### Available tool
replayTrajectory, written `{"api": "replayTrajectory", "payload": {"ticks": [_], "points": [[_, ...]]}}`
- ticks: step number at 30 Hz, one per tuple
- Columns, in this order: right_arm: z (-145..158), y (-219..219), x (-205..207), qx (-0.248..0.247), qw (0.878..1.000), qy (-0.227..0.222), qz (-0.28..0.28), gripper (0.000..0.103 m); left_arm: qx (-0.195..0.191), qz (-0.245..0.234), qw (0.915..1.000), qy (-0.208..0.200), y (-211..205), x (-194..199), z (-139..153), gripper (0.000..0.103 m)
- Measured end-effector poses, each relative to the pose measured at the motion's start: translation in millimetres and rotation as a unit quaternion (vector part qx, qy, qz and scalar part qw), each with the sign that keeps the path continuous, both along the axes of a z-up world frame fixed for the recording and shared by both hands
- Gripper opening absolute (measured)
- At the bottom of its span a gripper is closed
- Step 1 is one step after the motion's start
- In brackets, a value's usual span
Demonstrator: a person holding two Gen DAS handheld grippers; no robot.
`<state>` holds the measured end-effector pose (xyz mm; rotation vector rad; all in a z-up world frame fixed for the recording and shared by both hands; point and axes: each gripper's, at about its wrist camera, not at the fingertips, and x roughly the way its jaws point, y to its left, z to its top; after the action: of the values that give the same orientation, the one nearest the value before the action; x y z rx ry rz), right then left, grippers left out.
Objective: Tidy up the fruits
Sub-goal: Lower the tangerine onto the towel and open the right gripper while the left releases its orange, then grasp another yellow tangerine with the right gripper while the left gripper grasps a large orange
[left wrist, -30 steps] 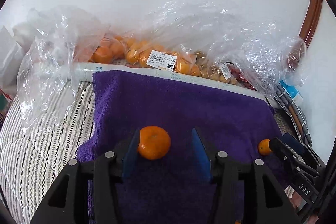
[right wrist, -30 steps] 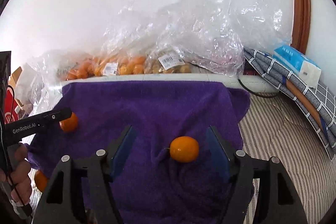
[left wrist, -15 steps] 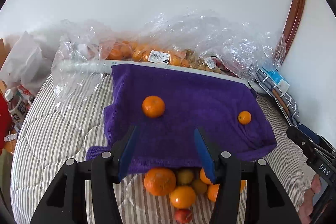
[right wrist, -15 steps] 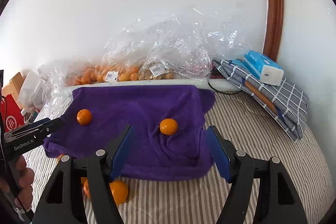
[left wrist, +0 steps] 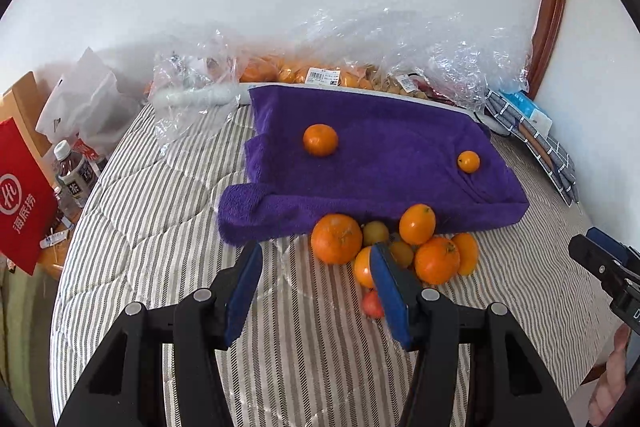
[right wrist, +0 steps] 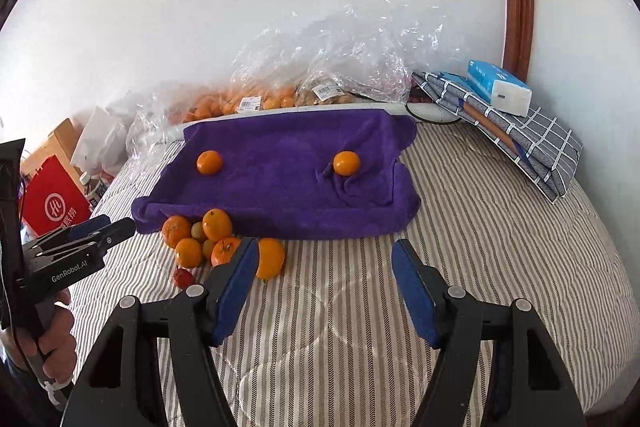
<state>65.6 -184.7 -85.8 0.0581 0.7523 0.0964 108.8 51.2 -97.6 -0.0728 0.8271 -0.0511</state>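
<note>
Both grippers, left gripper [left wrist: 316, 287] and right gripper [right wrist: 324, 283], hang open and empty above the striped bed [right wrist: 500, 247]. Two oranges [left wrist: 320, 140] sit well apart on the purple towel [left wrist: 384, 131]; the fruit pile [left wrist: 400, 247] beside its near edge remains unsorted. Clear bags [right wrist: 256, 99] by the wall hold more fruit.

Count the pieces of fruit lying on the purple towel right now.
2. A larger orange lies toward the purple towel's left side, and a smaller orange near its right edge. The fruit pile rests on the striped bedding, off the towel.
</note>
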Motion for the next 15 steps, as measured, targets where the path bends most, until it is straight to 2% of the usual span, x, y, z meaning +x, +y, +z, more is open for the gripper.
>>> {"api": "replayTrajectory", "payload": {"ticks": [5, 8, 10, 13, 15], "points": [[-15.8, 7.4, 0.1, 0.005, 1.000, 0.005, 0.008, 0.064, 0.002, 0.003, 0.9998, 0.021, 12.9, -1.1, -14.9, 0.054], [-28.2, 13.2, 5.4, 0.007, 1.000, 0.016, 0.012, 0.055, 0.006, 0.009, 0.9996, 0.025, 22.6, -0.6, -24.2, 0.054], [-37.1, 17.7, 10.9, 0.006, 1.000, 0.025, 0.015, 0.043, 0.005, 0.014, 0.9995, 0.029, 29.7, 0.7, -32.5, 0.054], [-48.5, 24.3, 19.9, 0.006, 0.999, 0.032, 0.017, 0.032, -0.016, 0.016, 0.9991, 0.037, 40.8, 3.1, -45.6, 0.054], [-55.5, 28.5, 28.5, 0.011, 0.999, 0.041, 0.023, 0.030, -0.034, 0.016, 0.9986, 0.037, 46.5, 2.9, -52.9, 0.054]]}}
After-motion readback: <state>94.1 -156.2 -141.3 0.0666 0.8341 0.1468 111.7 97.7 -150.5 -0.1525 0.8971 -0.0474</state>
